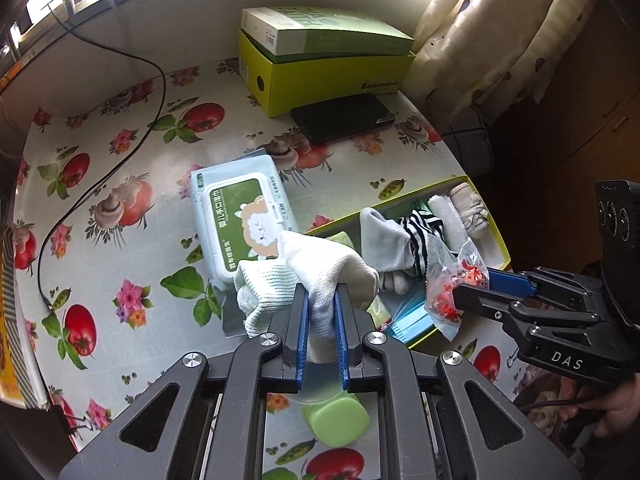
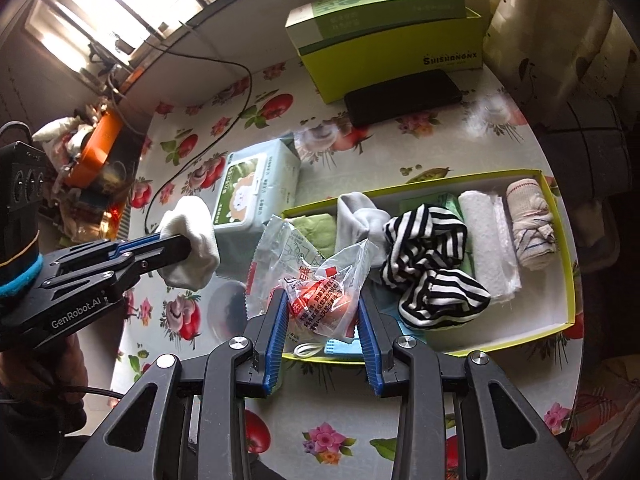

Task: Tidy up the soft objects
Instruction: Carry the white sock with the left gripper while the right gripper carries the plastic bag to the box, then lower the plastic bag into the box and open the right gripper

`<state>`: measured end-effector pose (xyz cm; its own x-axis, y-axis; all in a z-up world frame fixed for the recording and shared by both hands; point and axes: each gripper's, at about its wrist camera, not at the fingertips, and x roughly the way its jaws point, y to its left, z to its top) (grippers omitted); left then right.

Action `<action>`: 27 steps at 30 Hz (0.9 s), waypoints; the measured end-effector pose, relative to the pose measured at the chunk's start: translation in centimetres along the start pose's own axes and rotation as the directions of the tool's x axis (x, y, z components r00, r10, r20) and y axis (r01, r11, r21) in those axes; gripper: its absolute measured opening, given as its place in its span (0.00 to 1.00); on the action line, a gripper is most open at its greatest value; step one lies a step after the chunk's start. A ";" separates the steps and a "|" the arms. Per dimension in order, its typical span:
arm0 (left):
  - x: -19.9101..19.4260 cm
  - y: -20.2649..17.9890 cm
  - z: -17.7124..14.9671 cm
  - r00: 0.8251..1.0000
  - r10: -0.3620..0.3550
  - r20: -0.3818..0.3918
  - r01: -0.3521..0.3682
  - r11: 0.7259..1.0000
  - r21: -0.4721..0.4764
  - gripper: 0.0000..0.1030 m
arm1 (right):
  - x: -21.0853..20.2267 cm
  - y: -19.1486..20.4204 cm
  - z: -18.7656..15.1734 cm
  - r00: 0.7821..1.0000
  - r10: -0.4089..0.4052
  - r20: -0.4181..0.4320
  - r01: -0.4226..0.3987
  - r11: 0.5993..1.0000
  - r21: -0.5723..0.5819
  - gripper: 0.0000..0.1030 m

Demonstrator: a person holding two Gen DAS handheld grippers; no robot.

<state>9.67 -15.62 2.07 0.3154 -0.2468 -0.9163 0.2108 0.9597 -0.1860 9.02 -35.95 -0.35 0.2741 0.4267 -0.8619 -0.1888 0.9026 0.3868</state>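
My left gripper [image 1: 322, 300] is shut on a white sock [image 1: 328, 276], held above the table just left of the shallow green-rimmed box [image 1: 502, 246]; the same gripper [image 2: 188, 246] and sock [image 2: 192, 240] show at the left of the right wrist view. My right gripper [image 2: 322, 300] is shut on a crinkly clear plastic packet with red print [image 2: 324, 284], over the near left end of the box [image 2: 570, 280]; in the left wrist view that gripper [image 1: 470, 286] and packet [image 1: 452, 284] are at the right. Inside the box lie a grey sock [image 2: 356, 220], a black-and-white striped cloth [image 2: 432, 264], a white rolled towel [image 2: 484, 240] and a beige bundle [image 2: 530, 224].
A wet-wipes pack [image 1: 244, 220] lies left of the box. A yellow-green shoebox [image 1: 332, 76] with a carton on top and a black flat case [image 1: 344, 118] sit at the back. A black cable [image 1: 100, 184] crosses the floral tablecloth. A green lidded bottle [image 1: 336, 420] lies near me. Blue face masks [image 1: 412, 316] rest in the box's near corner.
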 end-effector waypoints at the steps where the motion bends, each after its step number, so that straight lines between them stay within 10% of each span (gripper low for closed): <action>1: 0.1 -0.3 0.1 1.000 -0.002 -0.002 0.002 1.000 0.006 0.12 | -0.1 -0.5 0.0 1.000 -0.007 0.002 0.007 1.000 0.010 0.32; 27: 3.1 -4.3 2.1 0.998 -0.034 -0.052 0.038 0.996 0.085 0.12 | 1.4 -13.4 -1.0 0.982 -0.177 -0.062 0.186 0.961 0.204 0.32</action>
<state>11.67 -20.79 0.82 0.2598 -0.2722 -0.9265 0.3006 0.9346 -0.1903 11.02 -47.47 -7.03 0.2442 0.2557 -0.9354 0.0620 0.9585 0.2782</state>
